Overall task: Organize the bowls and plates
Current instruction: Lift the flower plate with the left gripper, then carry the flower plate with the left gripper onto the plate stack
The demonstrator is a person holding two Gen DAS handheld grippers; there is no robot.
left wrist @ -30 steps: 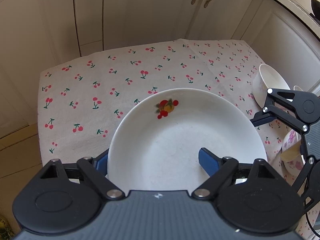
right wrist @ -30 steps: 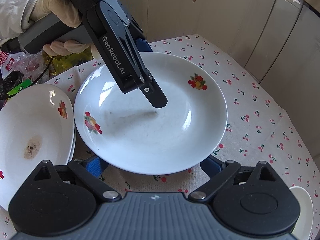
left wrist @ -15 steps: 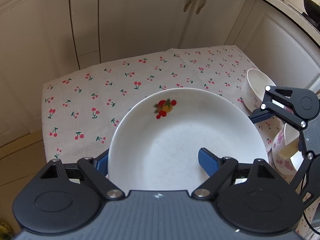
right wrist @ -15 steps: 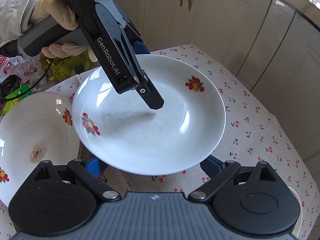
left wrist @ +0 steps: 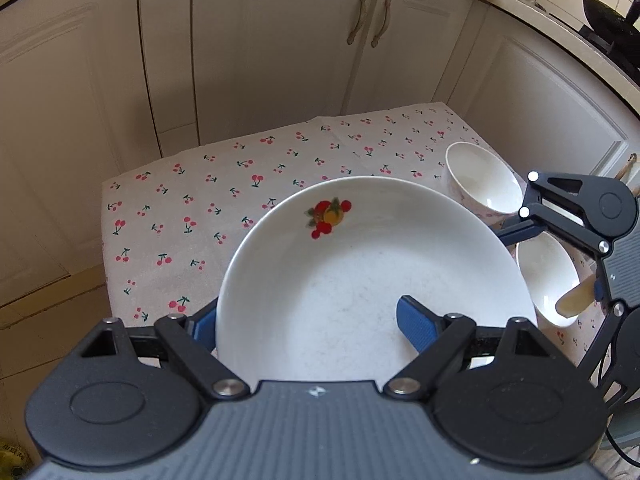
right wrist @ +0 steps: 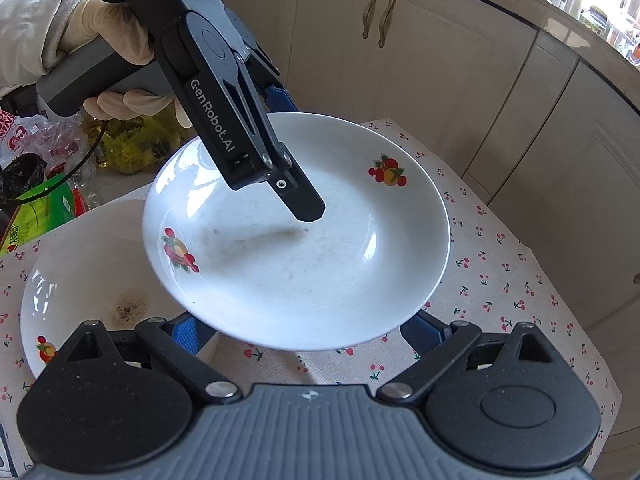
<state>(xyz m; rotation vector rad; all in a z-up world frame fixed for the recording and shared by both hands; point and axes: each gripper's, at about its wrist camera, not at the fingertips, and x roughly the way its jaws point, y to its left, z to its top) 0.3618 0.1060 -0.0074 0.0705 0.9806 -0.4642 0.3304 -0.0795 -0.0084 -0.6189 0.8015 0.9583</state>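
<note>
L gripper (left wrist: pixel 308 320) clamping plate (left wrist: pixel 372 280) rim, carrying it in air.
Stained plate (right wrist: pixel 92 304) lying lower-left; R gripper (right wrist: pixel 308 330) spread, empty, under rim.

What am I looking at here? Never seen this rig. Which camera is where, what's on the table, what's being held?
No robot arm: a person holds a handheld two-finger gripper in each hand, with a fisheye camera on each looking forward along its fingers. One picture is the left gripper's view, the other the right's.

The left gripper is shut on the rim of a white plate with fruit prints, one finger above and one beneath, holding it over the cherry-print tablecloth. In the right view you see it from outside, in a gloved hand.

The right gripper is open beneath the plate's edge, holding nothing.

On the table: two white bowls and a second plate with a brown stain.
</note>
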